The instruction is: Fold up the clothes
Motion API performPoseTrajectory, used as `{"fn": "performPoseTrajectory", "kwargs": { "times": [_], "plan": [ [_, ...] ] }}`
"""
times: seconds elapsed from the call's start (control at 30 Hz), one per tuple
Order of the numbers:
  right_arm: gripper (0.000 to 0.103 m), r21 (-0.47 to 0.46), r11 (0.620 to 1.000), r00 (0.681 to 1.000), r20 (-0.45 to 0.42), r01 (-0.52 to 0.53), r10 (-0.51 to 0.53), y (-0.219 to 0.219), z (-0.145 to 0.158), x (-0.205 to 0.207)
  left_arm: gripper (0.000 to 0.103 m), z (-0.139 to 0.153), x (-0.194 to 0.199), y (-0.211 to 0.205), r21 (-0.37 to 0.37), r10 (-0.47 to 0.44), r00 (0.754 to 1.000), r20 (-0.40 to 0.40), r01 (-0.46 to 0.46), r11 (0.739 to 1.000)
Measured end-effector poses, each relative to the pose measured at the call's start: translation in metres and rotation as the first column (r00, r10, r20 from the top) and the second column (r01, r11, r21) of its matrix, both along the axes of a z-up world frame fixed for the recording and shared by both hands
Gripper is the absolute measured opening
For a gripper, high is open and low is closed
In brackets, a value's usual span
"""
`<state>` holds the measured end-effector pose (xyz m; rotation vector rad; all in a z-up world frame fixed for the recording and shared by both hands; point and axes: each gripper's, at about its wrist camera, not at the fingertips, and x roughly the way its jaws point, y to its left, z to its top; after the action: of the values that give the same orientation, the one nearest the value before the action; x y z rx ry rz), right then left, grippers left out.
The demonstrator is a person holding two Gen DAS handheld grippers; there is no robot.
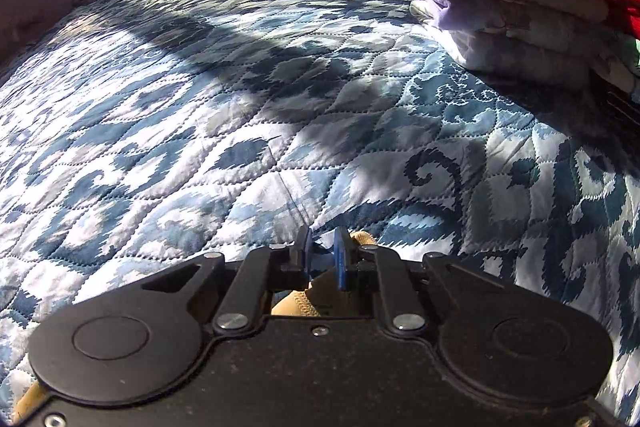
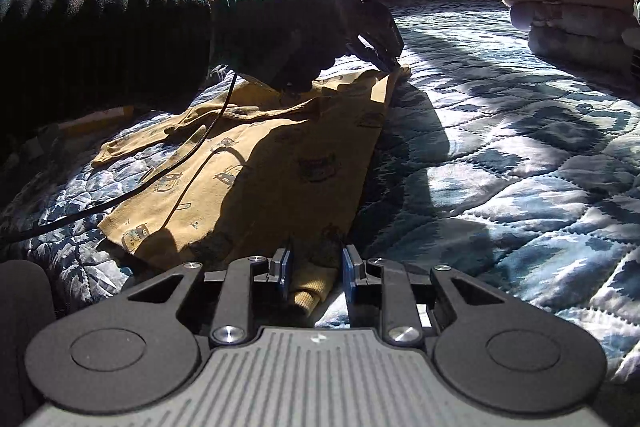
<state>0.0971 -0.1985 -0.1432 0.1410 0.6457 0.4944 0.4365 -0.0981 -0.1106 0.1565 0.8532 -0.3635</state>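
A yellow shirt (image 2: 256,171) lies lengthwise on the bed (image 2: 500,155): left gripper (image 2: 386,65) clamps its far corner, right gripper (image 2: 316,277) straddles its near hem, unclenched.

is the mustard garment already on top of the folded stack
No, the mustard garment lies spread on the quilt, apart from the folded stack at the far right.

A bed (image 2: 520,155) under a blue-and-white quilt carries two things — a mustard garment (image 2: 272,163) spread flat ahead-left of the right tongs (image 2: 316,273), and a stack of folded clothes (image 2: 568,11) far ahead-right.
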Motion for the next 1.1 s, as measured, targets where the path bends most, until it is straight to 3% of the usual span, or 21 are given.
{"fn": "performPoseTrajectory", "kwargs": {
  "times": [0.07,0.2,0.4,0.47,0.57,0.63,0.7,0.83,0.9,0.97,1.03,1.1],
  "plan": [
    [0.026,0.002,1.000,1.000,-0.001,-0.001,0.001,-0.001,0.000,-0.002,0.009,0.003,0.002,0.006,-0.032,0.060,0.998,0.004,-0.059,0.998],
    [0.026,0.026,1.000,1.000,-0.013,0.011,-0.011,-0.004,0.000,-0.003,0.009,0.023,-0.015,0.019,-0.058,0.063,0.996,0.061,-0.059,0.997],
    [0.024,0.046,0.999,0.999,-0.028,0.028,-0.026,-0.008,-0.001,-0.003,0.009,0.046,-0.079,0.035,-0.136,-0.065,0.997,0.042,0.070,0.988],
    [0.024,0.024,0.999,1.000,-0.017,0.023,-0.023,-0.005,0.000,-0.007,0.009,0.036,-0.097,0.033,-0.174,-0.077,0.997,0.004,0.076,0.982],
    [0.024,-0.032,0.999,1.000,0.014,0.010,-0.010,0.001,0.001,-0.014,0.009,0.000,-0.096,0.010,-0.123,-0.087,0.994,-0.067,0.079,0.989],
    [0.024,-0.081,0.997,0.999,0.040,0.006,-0.003,0.007,0.003,-0.019,0.008,-0.001,-0.095,0.007,-0.157,-0.098,0.994,-0.040,0.090,0.984],
    [0.025,-0.119,0.993,0.998,0.060,0.008,-0.001,0.012,0.005,-0.024,0.008,0.012,-0.097,0.018,-0.199,-0.051,0.998,-0.045,0.042,0.979],
    [0.028,-0.154,0.988,0.991,0.134,0.023,-0.002,0.017,0.014,-0.036,0.008,0.044,-0.140,0.073,-0.268,0.062,0.997,0.048,-0.047,0.962],
    [0.031,-0.158,0.987,0.982,0.187,0.028,0.002,0.018,0.020,-0.041,0.009,0.051,-0.172,0.118,-0.299,0.173,0.982,0.074,-0.143,0.944],
    [0.038,-0.129,0.991,0.978,0.209,0.020,0.007,0.016,0.023,-0.041,0.009,0.051,-0.199,0.162,-0.325,0.298,0.951,0.081,-0.257,0.910],
    [0.041,-0.097,0.995,0.979,0.204,0.019,0.001,0.016,0.025,-0.037,0.009,0.045,-0.227,0.216,-0.389,0.463,0.885,0.042,-0.412,0.824],
    [0.042,-0.059,0.998,0.984,0.179,0.017,-0.006,0.016,0.024,-0.033,0.009,0.039,-0.240,0.246,-0.424,0.543,0.840,-0.004,-0.493,0.760]
  ]
}}
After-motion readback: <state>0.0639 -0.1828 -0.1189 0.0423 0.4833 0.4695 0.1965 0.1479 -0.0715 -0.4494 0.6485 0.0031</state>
